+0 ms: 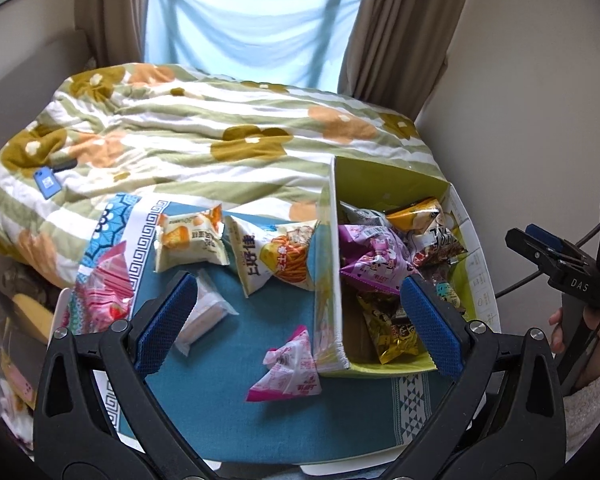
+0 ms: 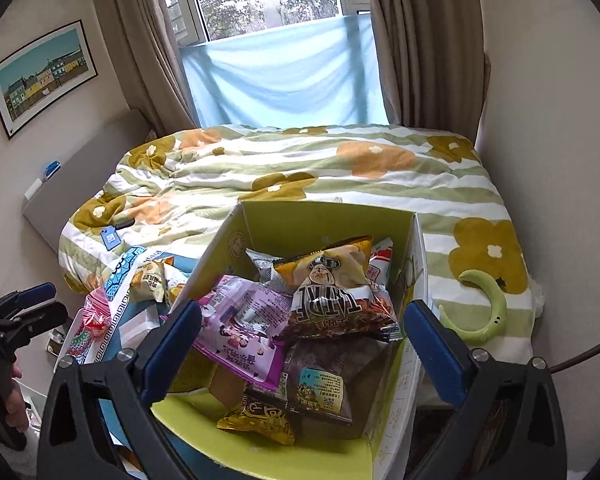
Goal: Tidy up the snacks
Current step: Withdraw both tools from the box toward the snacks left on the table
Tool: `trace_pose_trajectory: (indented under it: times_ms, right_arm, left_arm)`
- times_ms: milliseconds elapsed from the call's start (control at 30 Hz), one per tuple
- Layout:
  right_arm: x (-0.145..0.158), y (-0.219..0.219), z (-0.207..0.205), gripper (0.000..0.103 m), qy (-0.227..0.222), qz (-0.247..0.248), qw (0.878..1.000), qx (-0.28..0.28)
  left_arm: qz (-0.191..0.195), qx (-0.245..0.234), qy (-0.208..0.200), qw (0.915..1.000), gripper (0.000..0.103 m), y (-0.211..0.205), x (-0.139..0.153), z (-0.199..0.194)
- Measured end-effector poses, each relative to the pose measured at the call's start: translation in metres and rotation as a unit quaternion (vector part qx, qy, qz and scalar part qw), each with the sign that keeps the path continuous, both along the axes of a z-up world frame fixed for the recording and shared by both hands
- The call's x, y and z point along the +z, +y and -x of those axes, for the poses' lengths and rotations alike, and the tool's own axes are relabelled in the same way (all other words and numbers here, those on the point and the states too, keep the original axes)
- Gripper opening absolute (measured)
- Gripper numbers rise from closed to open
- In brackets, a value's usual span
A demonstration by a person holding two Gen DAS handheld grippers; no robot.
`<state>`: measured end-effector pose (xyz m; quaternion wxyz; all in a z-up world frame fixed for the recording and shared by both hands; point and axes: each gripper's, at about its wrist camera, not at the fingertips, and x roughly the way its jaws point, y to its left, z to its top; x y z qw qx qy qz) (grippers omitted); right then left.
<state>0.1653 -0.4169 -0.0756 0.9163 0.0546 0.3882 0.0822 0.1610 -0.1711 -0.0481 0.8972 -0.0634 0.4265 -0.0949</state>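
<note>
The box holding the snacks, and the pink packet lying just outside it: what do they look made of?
The box: looks like printed cardboard, matte yellow-green inside, white outside; its front left corner shows a frayed cut edge.
The pink packet: thin plastic film, probably; it is crinkled, slightly glossy, with pinched, sealed ends.

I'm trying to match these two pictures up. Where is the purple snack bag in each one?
Left wrist view: purple bag right of centre, inside the box.
Right wrist view: purple bag left of centre, low in the box.
Shared landmark: the blue cloth over the window.
</note>
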Motion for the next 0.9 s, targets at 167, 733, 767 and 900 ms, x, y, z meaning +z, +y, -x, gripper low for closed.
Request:
trace_pose_trajectory:
  times_ms: [167, 733, 767, 900]
  right_arm:
    - [0.006, 0.007, 0.021, 0.101, -0.01, -0.018, 1.0, 0.001]
    - [-0.003, 0.078, 0.087, 0.101, 0.014, -0.041, 0.99, -0.136]
    - [-0.006, 0.084, 0.089, 0.101, 0.019, -0.045, 0.988, -0.146]
    - [-0.017, 0.112, 0.096, 0.101, 0.033, -0.046, 0.983, -0.175]
  left_arm:
    - [-0.009, 0.023, -0.004, 0.9997, 0.101, 0.039, 0.003, 0.015]
    - [-0.013, -0.125, 0.035, 0.9915, 0.101, 0.115, -0.037, -0.006]
    - [-0.016, -0.136, 0.038, 0.9899, 0.101, 0.117, -0.041, -0.008]
    - [-0.021, -0.181, 0.054, 0.9818, 0.101, 0.127, -0.06, -0.019]
